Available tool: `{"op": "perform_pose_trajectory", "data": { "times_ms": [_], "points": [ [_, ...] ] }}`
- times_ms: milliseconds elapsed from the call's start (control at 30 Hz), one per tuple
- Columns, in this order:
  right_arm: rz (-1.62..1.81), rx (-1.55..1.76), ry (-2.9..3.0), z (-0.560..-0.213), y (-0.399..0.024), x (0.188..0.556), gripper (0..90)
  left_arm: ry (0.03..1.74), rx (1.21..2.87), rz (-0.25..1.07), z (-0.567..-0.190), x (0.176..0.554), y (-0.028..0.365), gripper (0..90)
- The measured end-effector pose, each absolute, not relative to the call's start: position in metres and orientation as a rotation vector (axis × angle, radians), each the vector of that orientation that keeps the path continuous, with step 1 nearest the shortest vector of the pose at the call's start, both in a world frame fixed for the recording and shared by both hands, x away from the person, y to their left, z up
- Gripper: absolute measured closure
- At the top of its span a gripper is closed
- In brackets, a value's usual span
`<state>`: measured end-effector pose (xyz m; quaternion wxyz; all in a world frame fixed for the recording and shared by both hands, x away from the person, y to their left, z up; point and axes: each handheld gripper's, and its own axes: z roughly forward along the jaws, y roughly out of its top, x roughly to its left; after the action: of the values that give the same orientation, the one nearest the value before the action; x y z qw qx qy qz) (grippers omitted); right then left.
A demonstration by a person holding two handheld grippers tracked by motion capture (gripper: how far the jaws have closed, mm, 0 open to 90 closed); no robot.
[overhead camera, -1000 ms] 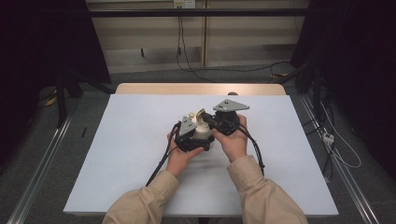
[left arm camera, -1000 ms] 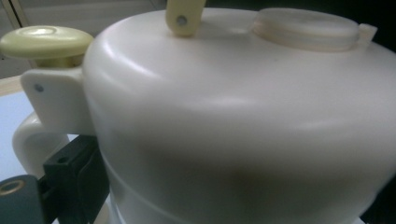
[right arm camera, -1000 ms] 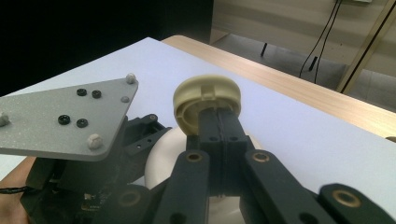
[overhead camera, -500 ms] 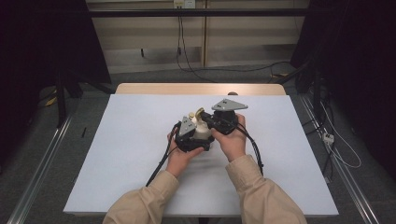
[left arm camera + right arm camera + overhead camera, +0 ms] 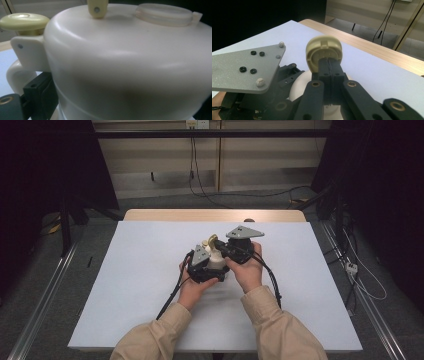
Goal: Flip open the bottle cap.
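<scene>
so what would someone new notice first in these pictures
First, the two hands meeting mid-table on the white tabletop, each with a black tool, around a cream jug. The right tool is shut on the jug's yellowish flip lid, which stands raised. In the left gripper view the jug's rounded body looms close, with a yellow knob above its handle.

The yellow lid flap (image 5: pixel 212 240) stands a little more upright than before — held in the right gripper (image 5: pixel 218 243).

White-topped table (image 5: pixel 125 285), wooden far edge (image 5: pixel 215 215), cables (image 5: pixel 200 165) on grey floor, perhaps carpet (image 5: pixel 45 285)
</scene>
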<state>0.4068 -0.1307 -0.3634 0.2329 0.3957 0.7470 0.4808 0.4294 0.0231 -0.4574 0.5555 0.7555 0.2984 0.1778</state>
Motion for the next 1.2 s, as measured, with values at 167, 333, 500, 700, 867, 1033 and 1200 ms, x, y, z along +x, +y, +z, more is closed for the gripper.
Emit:
{"op": "perform_pose_trajectory", "data": {
  "times_ms": [167,333,500,700,867,1033,1200],
  "points": [
    [1.324,1.086,2.054,-0.363,-0.129,0.407,90.0,0.716,1.776,0.411,-0.458,0.429,0.022,4.8],
    [1.325,1.079,2.058,-0.362,-0.128,0.408,90.0,0.715,1.77,0.406,-0.458,0.429,0.022,4.8],
    [1.326,1.076,2.064,-0.363,-0.128,0.408,89.1,0.714,1.772,0.407,-0.458,0.429,0.022,4.7],
    [1.334,1.1,2.055,-0.362,-0.131,0.407,78.6,0.712,1.776,0.4,-0.459,0.429,0.023,4.5],
    [1.34,1.124,2.036,-0.364,-0.135,0.406,65.0,0.72,1.782,0.39,-0.459,0.43,0.022,4.2],
    [1.34,1.127,2.036,-0.365,-0.139,0.404,56.5,0.717,1.804,0.405,-0.459,0.43,0.021,3.5],
    [1.35,1.13,2.014,-0.365,-0.144,0.401,49.7,0.711,1.807,0.392,-0.459,0.43,0.021,1.7]
  ]
}}
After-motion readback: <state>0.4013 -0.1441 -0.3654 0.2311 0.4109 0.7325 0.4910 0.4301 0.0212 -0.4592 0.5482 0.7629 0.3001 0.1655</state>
